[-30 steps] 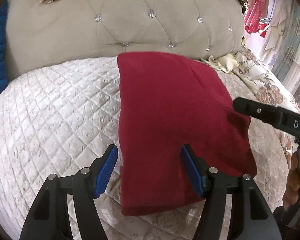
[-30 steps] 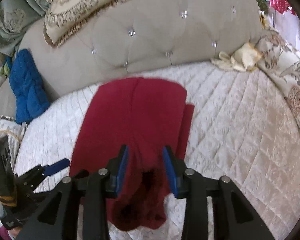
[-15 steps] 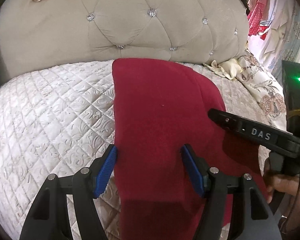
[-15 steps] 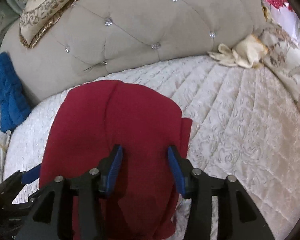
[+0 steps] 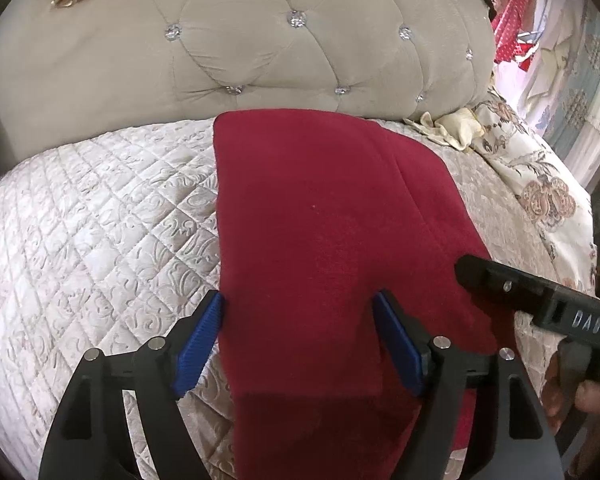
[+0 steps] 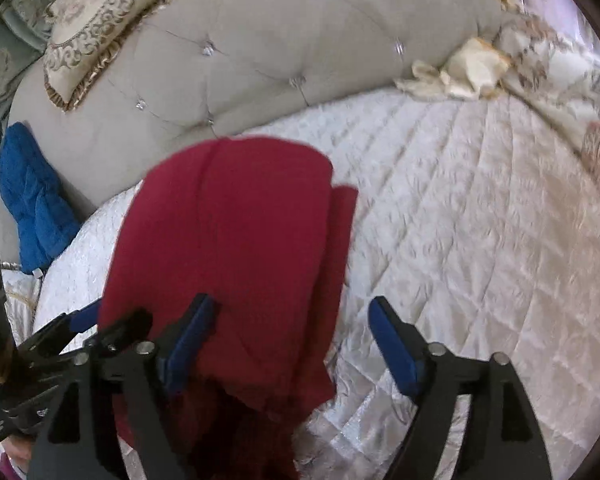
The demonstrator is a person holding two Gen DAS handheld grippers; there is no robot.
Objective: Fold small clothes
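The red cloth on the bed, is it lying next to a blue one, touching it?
No. In the right wrist view the red cloth lies on the white quilt, while the blue cloth sits apart by the headboard.

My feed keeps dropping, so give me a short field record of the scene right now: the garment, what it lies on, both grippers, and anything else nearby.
garment: red cloth, folded, lying flat
surface: white quilted bedspread, in front of a tufted beige headboard
left gripper: opening, fingers straddling the cloth's near left part, pads not pressing
right gripper: opening, over the cloth's right edge, nothing gripped
nearby: blue cloth at the left, cream cloth by the headboard, patterned pillow on top of it
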